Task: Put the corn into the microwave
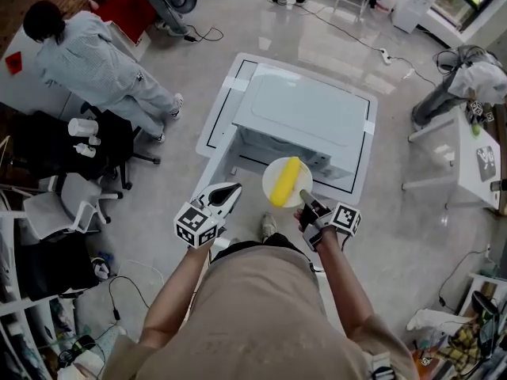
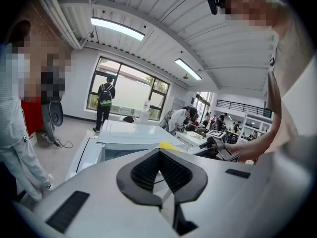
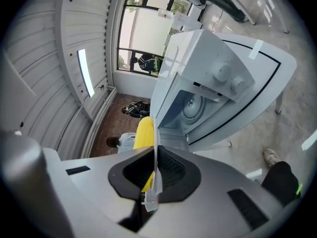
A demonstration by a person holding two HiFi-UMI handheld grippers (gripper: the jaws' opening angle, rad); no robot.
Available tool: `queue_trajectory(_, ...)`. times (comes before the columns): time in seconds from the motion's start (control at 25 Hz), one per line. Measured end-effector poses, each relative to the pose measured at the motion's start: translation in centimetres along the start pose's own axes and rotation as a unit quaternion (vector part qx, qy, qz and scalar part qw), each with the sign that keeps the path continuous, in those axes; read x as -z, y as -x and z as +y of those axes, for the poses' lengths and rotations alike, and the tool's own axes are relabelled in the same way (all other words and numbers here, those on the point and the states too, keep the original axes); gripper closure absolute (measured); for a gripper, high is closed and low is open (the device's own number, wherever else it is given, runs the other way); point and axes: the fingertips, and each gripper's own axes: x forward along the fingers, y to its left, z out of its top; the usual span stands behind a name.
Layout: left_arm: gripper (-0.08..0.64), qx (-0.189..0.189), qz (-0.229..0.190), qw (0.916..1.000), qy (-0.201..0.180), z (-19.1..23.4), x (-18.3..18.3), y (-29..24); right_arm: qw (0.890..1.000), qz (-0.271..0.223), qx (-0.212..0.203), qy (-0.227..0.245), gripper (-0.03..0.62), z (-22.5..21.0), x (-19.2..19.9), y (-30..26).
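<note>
The yellow corn [image 1: 286,181] lies on a small white plate [image 1: 304,182] held in the air in front of the white microwave [image 1: 305,113]. My right gripper [image 1: 306,199] is shut on the plate's near rim. In the right gripper view the plate's edge [image 3: 156,148] runs between the pads with the corn [image 3: 143,133] to its left. Beyond it the microwave [image 3: 213,68] stands open, showing its cavity and turntable [image 3: 190,105]. My left gripper [image 1: 230,190] hovers left of the plate, shut and empty. The left gripper view shows the corn [image 2: 168,144] just over the left gripper [image 2: 159,152].
The microwave sits on a white table [image 1: 218,125] with black border lines. A person in light grey [image 1: 95,62] sits at the back left by black office chairs [image 1: 87,145]. Another white table [image 1: 471,161] stands at the right, and cables lie on the floor.
</note>
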Motion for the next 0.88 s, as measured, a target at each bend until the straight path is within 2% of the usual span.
queue_trajectory(0.24, 0.557, -0.031, -0.022, 0.9992, 0.012, 0.7, 0.0, -1.2, 0.999, 0.04, 0.003, 0.022, 0.575, -1.0, -0.5, -1.2)
queue_trajectory(0.48, 0.557, -0.06, -0.035, 0.9971, 0.032, 1.3, 0.5, -2.8, 0.998, 0.06, -0.01, -0.004, 0.575, -1.1, -0.6, -2.3)
queue_trajectory(0.68, 0.557, -0.048, -0.029, 0.9978, 0.034, 0.9, 1.0, -3.8, 0.997, 0.07, 0.0, 0.01, 0.575, -1.9, -0.9, -3.0)
queue_trajectory(0.88, 0.557, -0.045, -0.015, 0.9983, 0.035, 2.2, 1.7, -4.7, 0.998, 0.065, 0.004, -0.001, 0.575, -2.7, -0.9, -4.1)
